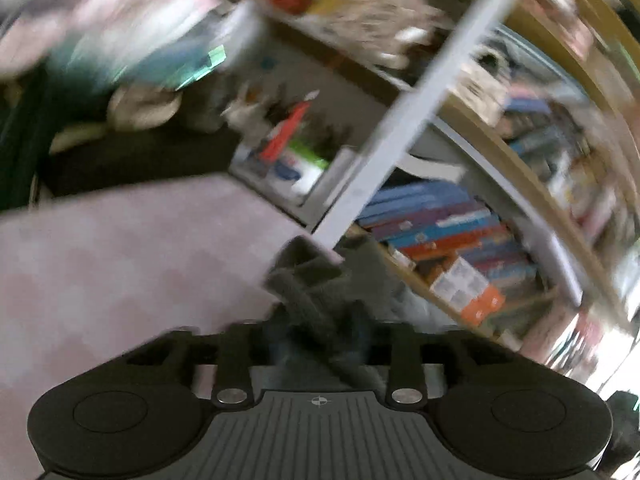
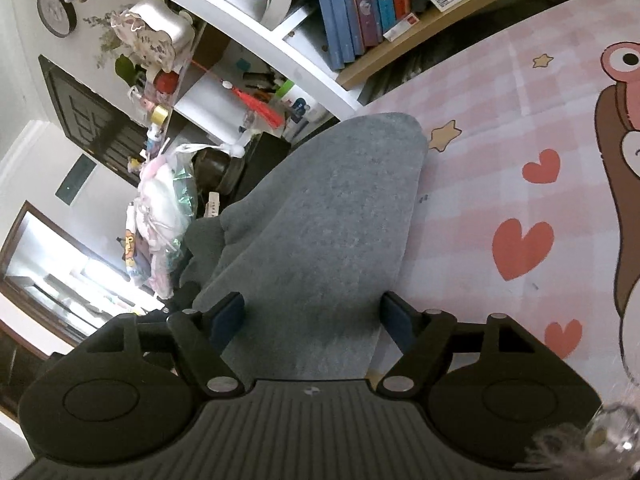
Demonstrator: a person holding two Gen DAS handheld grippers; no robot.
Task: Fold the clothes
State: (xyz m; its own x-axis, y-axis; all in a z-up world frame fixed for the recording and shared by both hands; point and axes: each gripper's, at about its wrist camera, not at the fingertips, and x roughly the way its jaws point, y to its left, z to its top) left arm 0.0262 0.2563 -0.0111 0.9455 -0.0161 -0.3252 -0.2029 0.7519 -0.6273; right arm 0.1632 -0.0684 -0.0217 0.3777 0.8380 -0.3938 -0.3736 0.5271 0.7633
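Observation:
A grey fleece garment (image 2: pixel 320 216) lies folded on the pink checked mat (image 2: pixel 500 128), partly hanging over its edge. My right gripper (image 2: pixel 312 316) is open, its blue-padded fingers (image 2: pixel 228 316) either side of the garment's near end, just above it. In the blurred left wrist view my left gripper (image 1: pixel 316 320) is shut on a bunched part of the grey garment (image 1: pixel 308 280), held above the pink mat (image 1: pixel 120 264).
A white and wooden bookshelf (image 2: pixel 280 36) with books (image 2: pixel 360 4) and trinkets stands beyond the mat's edge. A plastic bag (image 2: pixel 160 208) and a dark jar (image 2: pixel 216 168) sit left of the garment. The shelf with game boxes (image 1: pixel 452 240) also shows in the left wrist view.

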